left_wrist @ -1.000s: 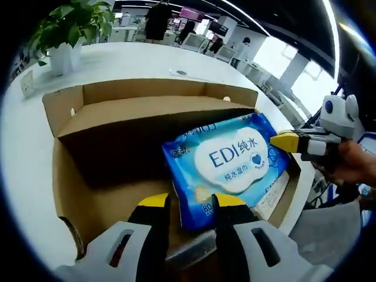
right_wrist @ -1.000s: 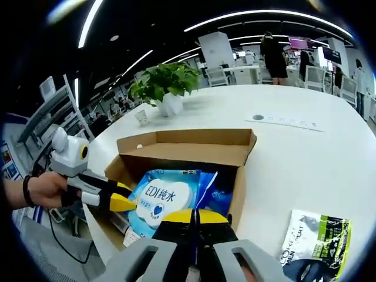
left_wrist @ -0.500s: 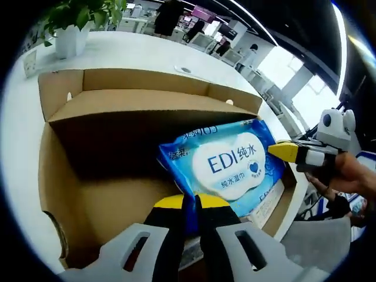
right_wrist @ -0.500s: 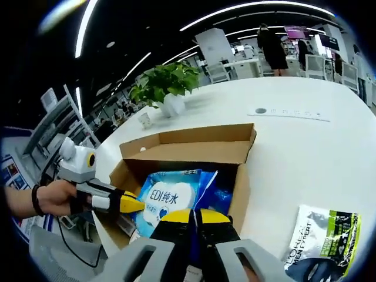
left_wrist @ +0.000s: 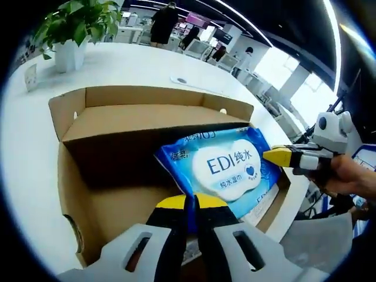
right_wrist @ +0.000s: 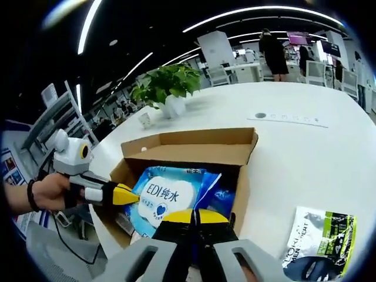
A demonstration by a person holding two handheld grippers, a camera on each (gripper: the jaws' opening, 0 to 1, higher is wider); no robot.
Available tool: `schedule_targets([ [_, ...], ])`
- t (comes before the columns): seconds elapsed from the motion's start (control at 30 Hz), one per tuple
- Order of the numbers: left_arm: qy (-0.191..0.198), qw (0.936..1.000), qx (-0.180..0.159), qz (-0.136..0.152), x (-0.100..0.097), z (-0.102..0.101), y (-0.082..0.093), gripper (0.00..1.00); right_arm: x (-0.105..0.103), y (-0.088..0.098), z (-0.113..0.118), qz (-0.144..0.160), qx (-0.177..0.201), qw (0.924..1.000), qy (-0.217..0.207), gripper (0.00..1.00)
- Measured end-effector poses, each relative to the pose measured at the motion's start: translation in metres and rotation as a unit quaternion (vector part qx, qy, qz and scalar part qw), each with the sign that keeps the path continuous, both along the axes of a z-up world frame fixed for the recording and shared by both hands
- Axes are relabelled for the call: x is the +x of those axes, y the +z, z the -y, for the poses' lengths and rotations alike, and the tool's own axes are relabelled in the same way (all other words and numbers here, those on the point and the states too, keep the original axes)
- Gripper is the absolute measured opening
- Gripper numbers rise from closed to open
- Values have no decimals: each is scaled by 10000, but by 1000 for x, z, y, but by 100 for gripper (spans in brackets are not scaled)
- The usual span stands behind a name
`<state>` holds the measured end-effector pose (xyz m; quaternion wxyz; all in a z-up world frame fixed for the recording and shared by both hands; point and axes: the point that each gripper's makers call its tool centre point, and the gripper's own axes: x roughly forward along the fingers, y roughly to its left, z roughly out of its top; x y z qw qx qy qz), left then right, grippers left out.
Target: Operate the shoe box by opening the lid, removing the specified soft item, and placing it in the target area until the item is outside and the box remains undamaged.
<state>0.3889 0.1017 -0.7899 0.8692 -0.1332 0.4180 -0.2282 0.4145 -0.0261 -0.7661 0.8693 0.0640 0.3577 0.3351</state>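
White office table [right_wrist: 305,153], potted plant [right_wrist: 167,88] behind. Open shoe box [left_wrist: 147,111] holds the blue wipes pack [left_wrist: 220,170]. Since a second ago the left gripper [left_wrist: 189,204] has been clamped onto the pack's edge; the right gripper [right_wrist: 195,216] is pinched on the opposite edge. Lift-out judged ready.

A white table [right_wrist: 305,158] carries the open shoe box [right_wrist: 194,147], a potted plant [right_wrist: 164,88] and a green-black packet [right_wrist: 320,238].

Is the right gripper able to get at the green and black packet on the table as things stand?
Probably not yet: the right gripper is shut on the blue wipes pack in the box. The packet lies beside the box, nothing covering it.
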Motion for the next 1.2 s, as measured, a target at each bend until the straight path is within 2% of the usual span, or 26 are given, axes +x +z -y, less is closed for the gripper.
schedule_targets([
  [0.3,-17,9999,82,120,-3,-2,11,1,-4,1,0,15,12,10000,-8,0],
  [0.7,-103,9994,131,297,-2,1,28,0,-11,12,6,90,145,9997,-167,0],
  [0.97,-230,9986,154,448,0,10,43,0,-14,20,16,161,197,9993,-273,0],
  [1.2,-401,9975,168,551,4,26,54,0,-18,28,32,214,251,9984,-450,0],
])
